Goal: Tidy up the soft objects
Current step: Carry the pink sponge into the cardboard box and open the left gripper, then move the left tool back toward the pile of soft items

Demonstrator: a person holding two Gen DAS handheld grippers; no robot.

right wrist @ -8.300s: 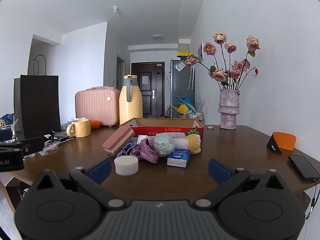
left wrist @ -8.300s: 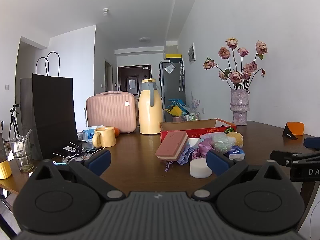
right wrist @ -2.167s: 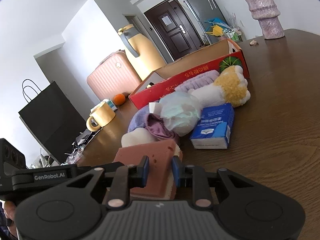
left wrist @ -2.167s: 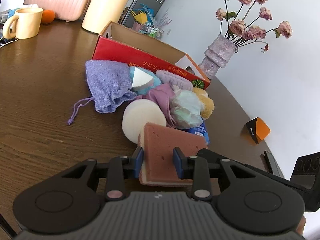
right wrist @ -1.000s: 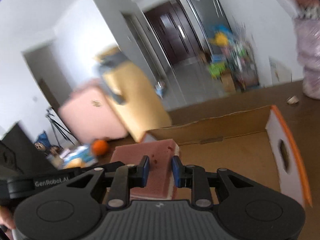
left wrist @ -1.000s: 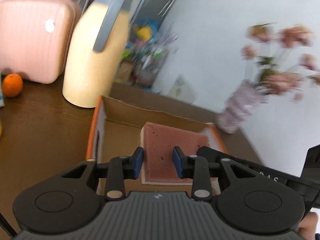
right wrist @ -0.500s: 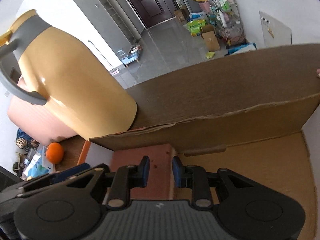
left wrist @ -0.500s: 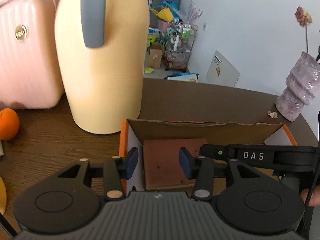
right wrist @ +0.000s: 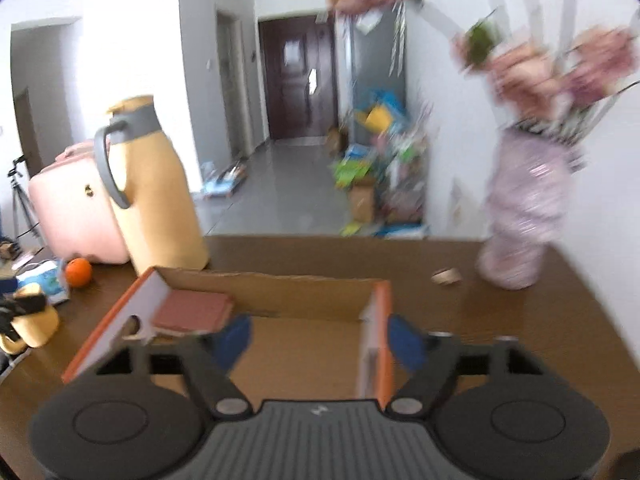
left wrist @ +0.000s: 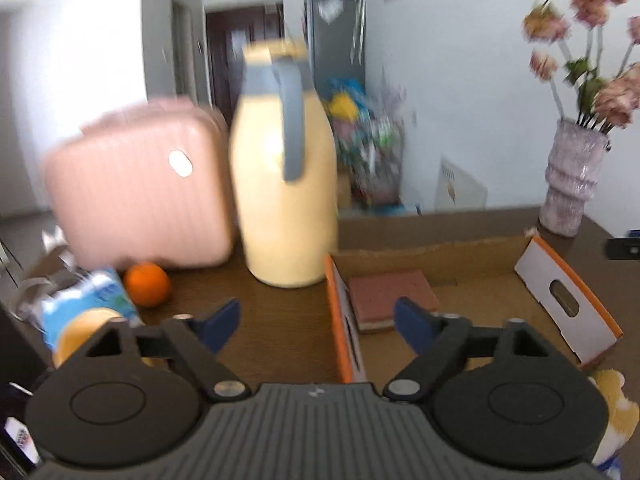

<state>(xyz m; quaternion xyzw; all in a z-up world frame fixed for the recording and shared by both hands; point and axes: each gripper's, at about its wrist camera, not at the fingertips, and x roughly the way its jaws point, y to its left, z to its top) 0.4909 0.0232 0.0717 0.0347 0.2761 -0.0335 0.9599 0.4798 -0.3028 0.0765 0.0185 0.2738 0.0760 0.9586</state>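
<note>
My left tool [left wrist: 316,318] stood spread wide, its jaws having just been opening, with nothing pinched between them; my right tool [right wrist: 320,340] was likewise spread, its jaws also just opened and empty. The pink sponge [left wrist: 392,294] lay flat on the floor of the cardboard box [left wrist: 480,248], tucked into the corner nearest the yellow jug [left wrist: 286,184], clear of both tools. From the left view the box's orange-edged side wall [left wrist: 340,320] rose between my two fingers, so one finger hung over the tabletop [left wrist: 276,320] outside the box and the other over the box beside the sponge. From the right view the opposite end wall [right wrist: 376,336] stood upright between my fingers in the same way. The jug stood just behind the box corner, and the pink case [left wrist: 140,188] sat next to the jug. An orange [left wrist: 146,284] lay in front of the case, with a blue packet [left wrist: 86,296] and a yellow mug [right wrist: 34,322] nearer me. A vase of flowers [right wrist: 520,220] stood on the far side of the box. Both views were blurred.
</note>
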